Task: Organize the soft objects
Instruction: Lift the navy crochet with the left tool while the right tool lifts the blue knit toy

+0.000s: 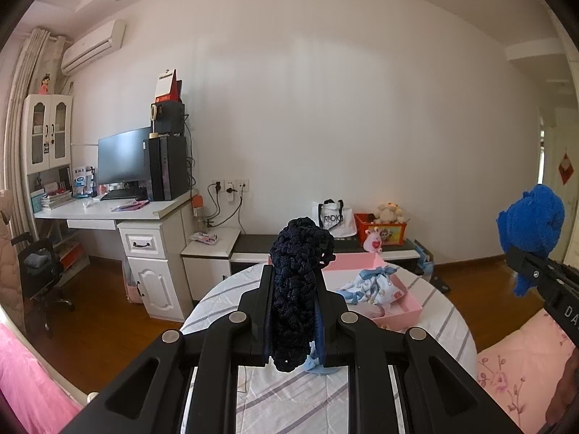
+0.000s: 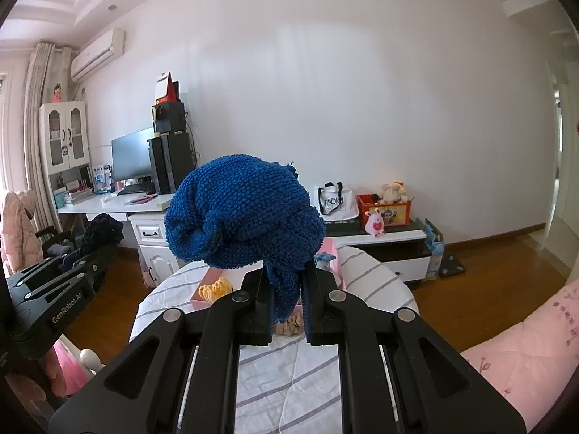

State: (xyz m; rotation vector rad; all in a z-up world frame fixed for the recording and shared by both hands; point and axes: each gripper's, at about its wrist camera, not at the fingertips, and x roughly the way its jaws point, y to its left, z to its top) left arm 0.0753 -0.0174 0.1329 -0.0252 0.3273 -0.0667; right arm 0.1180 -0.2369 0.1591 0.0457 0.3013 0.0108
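My left gripper (image 1: 294,275) is shut on a dark navy knitted piece (image 1: 297,282) and holds it up above the round table (image 1: 289,398) with its striped white cloth. My right gripper (image 2: 287,275) is shut on a bright blue knitted piece (image 2: 242,213), also held above the table; it also shows in the left wrist view (image 1: 530,217). A pink box (image 1: 401,307) on the table holds a blue-and-white patterned cloth (image 1: 372,284). In the right wrist view a yellow knitted item (image 2: 216,286) lies in the pink box (image 2: 202,294) and a tan scrunchie (image 2: 289,326) shows under the fingers.
A white desk (image 1: 119,213) with monitor and computer stands at the left. A low cabinet (image 1: 391,251) along the wall carries a white bag (image 1: 334,218) and an orange toy box (image 1: 383,229). Pink bedding (image 1: 521,365) lies at the right. An office chair (image 1: 39,271) stands at the far left.
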